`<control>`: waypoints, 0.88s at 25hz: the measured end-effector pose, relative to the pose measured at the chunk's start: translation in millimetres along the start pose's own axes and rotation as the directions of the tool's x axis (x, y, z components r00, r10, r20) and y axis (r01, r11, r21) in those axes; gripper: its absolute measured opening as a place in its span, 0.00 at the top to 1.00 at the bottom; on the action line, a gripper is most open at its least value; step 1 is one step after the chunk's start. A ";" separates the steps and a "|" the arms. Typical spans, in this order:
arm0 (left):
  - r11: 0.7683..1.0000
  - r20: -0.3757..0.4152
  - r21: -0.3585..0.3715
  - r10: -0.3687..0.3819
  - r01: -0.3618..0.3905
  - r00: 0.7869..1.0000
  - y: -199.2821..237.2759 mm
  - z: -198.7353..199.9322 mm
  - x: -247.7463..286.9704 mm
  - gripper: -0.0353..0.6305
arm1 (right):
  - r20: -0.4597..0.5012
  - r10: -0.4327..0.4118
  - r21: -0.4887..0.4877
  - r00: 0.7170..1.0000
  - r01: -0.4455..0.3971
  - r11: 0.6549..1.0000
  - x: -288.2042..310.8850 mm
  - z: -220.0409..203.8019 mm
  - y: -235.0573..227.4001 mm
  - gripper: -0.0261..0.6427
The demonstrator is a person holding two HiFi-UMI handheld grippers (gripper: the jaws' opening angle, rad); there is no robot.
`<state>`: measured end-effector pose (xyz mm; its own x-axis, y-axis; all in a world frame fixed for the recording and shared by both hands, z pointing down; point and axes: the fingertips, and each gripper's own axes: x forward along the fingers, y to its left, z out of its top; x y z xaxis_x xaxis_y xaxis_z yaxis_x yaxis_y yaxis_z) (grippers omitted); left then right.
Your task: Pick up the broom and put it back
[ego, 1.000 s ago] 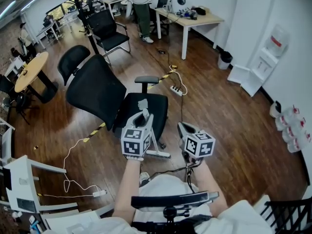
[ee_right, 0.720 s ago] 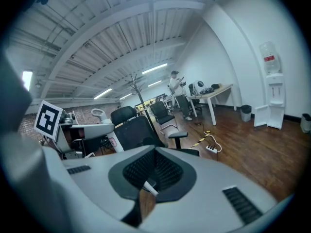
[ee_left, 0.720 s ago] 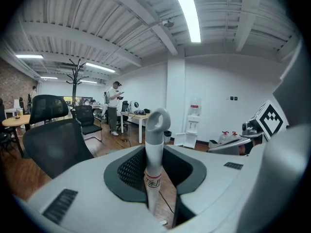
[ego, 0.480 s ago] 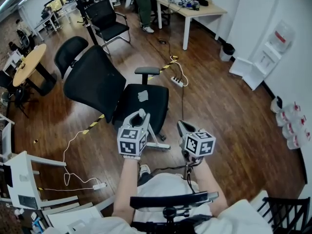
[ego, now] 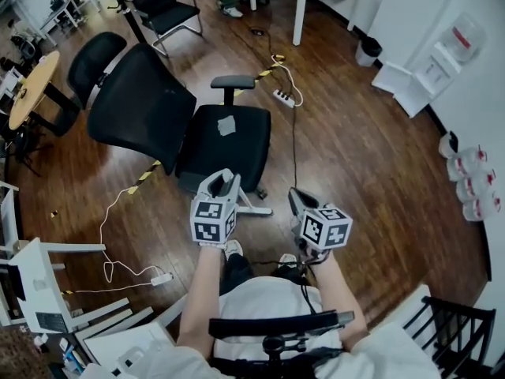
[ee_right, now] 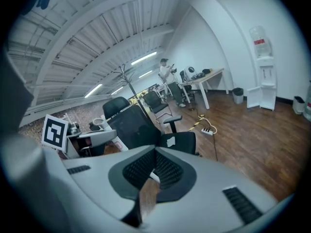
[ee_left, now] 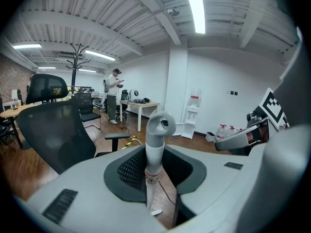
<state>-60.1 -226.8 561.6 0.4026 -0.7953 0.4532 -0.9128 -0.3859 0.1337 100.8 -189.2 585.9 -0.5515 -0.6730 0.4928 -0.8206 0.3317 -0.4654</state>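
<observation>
Nearest the viewer, the person's two forearms reach forward over the dark wooden plank floor [ego: 371,148]. The left gripper [ego: 225,181] is clenched on the pale grey broom with a looped hanging end [ee_left: 156,130]: its ribbed pads squeeze the shaft just below the loop, which stands up past the jaw tips. Gripping so high probably lets the rest of the broom hang down and away. In the head view a thin shaft slants from the jaws to what appears to be the white broom head [ego: 256,210], low near the floor just beyond the gripper; whether it touches the boards cannot be told.

The right gripper [ego: 298,200] sits just right of the left one, its pads closed together on nothing, with only floor showing below them in its own view [ee_right: 154,152]. It seems to be kept aside as a spare, since one grip carries the broom.

Beyond the grippers stands a black mesh-backed office chair [ego: 142,109], near the broom head and a likely obstacle. Farther off lies a white power strip [ego: 284,97] on its cable. No storage place for the broom can be identified.
</observation>
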 end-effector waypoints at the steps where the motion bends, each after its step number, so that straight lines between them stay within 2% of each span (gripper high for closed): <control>1: 1.000 -0.013 -0.001 -0.004 0.004 1.000 1.3 -7.1 4.6 0.79 | -0.004 -0.008 0.007 1.000 0.008 1.000 1.5 -2.5 -2.8 0.94; 9: 0.999 -0.170 -0.023 -0.052 0.049 0.984 11.7 -74.5 44.3 0.79 | -0.024 -0.056 0.058 0.998 0.057 0.997 11.7 -18.0 -17.3 0.94; 12: 0.998 -0.203 -0.035 -0.056 0.050 0.977 17.1 -92.8 57.8 0.79 | -0.029 -0.074 0.073 0.997 0.076 0.994 12.5 -20.6 -23.7 0.94; 16: 0.998 -0.188 -0.033 -0.064 0.059 0.980 28.3 -86.7 76.0 0.79 | -0.025 -0.095 0.082 0.995 0.097 0.992 12.8 -19.7 -28.5 0.94; 22: 0.997 -0.225 -0.038 -0.079 0.073 0.971 52.2 -82.9 104.3 0.79 | -0.023 -0.120 0.094 0.992 0.122 0.988 12.9 -18.4 -30.4 0.94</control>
<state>-71.4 -291.2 688.9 0.4479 -0.6362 0.6281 -0.8830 -0.4248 0.1995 115.9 -195.8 619.9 -0.4523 -0.6925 0.5621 -0.8640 0.1839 -0.4686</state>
